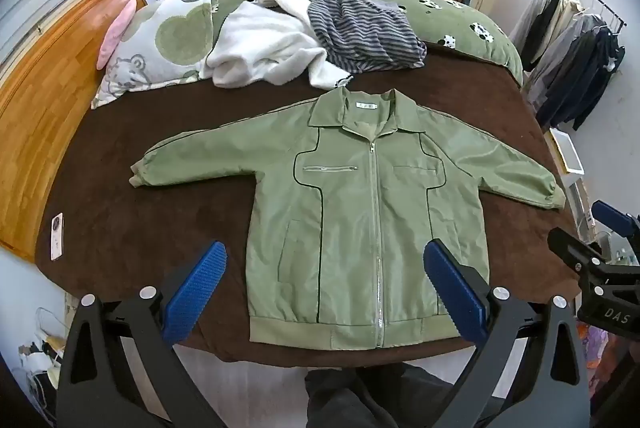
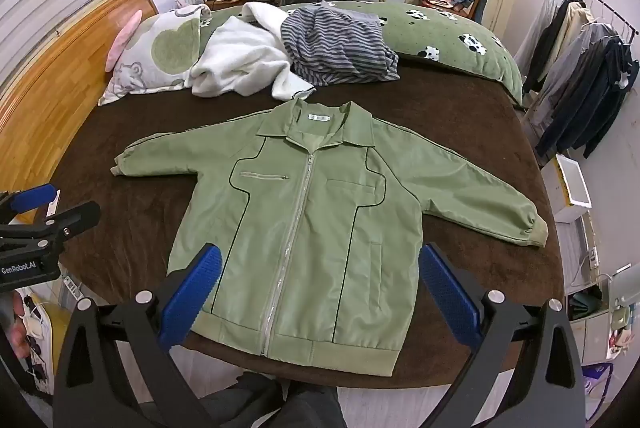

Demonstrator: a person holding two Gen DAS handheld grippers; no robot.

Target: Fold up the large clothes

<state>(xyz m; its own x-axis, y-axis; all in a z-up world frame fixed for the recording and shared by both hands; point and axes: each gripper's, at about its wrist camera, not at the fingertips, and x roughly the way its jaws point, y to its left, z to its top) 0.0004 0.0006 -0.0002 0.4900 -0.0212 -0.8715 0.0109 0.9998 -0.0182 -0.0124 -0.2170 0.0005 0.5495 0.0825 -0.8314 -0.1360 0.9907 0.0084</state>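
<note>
Just ahead of both open hand-held grippers (image 1: 324,286) (image 2: 320,286), jacket (image 1: 360,212) flat, untouched.

One green jacket (image 1: 360,212), two heaped garments (image 1: 320,40), one pillow (image 1: 160,48).

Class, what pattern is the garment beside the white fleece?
Grey and dark stripes on the striped garment, clearest in the right wrist view.

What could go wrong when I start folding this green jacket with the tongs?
The green jacket looks slick, so folds may slide open. Its hem lies at the bed's near edge and could slip off. The far white fleece nearly touches the collar and might snag.
</note>
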